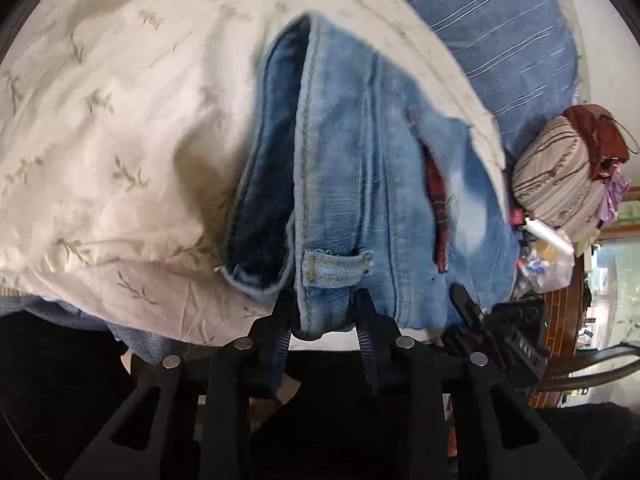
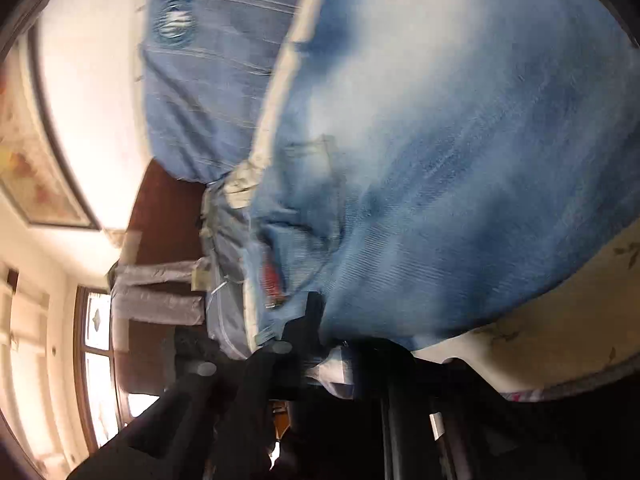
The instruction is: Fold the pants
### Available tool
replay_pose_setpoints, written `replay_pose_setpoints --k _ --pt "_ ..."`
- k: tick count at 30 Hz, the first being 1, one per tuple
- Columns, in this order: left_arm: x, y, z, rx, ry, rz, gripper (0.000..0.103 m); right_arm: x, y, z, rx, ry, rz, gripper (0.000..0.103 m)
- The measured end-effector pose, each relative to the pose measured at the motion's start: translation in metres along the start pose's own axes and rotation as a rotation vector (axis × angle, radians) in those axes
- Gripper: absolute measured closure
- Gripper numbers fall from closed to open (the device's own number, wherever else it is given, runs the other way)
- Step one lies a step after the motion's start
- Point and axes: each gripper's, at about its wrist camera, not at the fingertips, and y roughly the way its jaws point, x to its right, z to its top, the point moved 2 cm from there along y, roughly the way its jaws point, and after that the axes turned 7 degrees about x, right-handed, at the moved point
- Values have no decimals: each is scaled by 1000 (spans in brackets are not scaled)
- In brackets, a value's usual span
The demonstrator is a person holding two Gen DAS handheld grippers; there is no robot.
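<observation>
Left wrist view is sharp: jeans [image 1: 360, 184] lie on a cream floral bedsheet [image 1: 120, 128], waistband end nearest the cam, belt loop [image 1: 336, 266] just above the fingers, dark inner denim showing on the left side, red label at a pocket edge; right wrist view is motion-blurred and tilted, mostly faded denim [image 2: 440, 160] filling the frame w/ the sheet [image 2: 560, 320] under it.

Surface is a bed; blue striped pillow [image 1: 500, 32] at the far end; striped cushion [image 1: 556, 176] and a plastic bag off to the right; right view adds a framed picture [image 2: 36, 184] on the wall and a window [image 2: 96, 360].

Left gripper [image 1: 326, 320] is clamped on the waistband edge, denim bunched betw. both fingers; right gripper [image 2: 320, 340] sits at the jeans' edge, cloth seems pinched betw. the fingers but blur leaves its grip unclear.
</observation>
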Motion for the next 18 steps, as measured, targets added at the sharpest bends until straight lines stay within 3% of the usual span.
replay_pose_setpoints --k 2,6,9,11,13,15,18 --pt "-1 -2 1 17 27 36 74 -11 -4 -5 -14 -82 -34 94" --pt "-8 15 -5 -31 58 119 74 13 14 -10 -84 -72 -161 89" --pt "6 9 -7 -32 141 113 70 16 11 -7 -77 -42 -150 83" --pt "14 -4 -9 -43 211 81 68 11 -1 -5 -69 -54 -155 66" --pt "31 -16 -12 -71 346 21 67 9 -33 1 -2 -64 -153 49" --pt "44 -30 -16 -66 465 5 62 17 -71 9 95 -54 -174 49" --pt "74 -42 -13 -22 619 46 52 44 -149 28 347 11 -237 47"
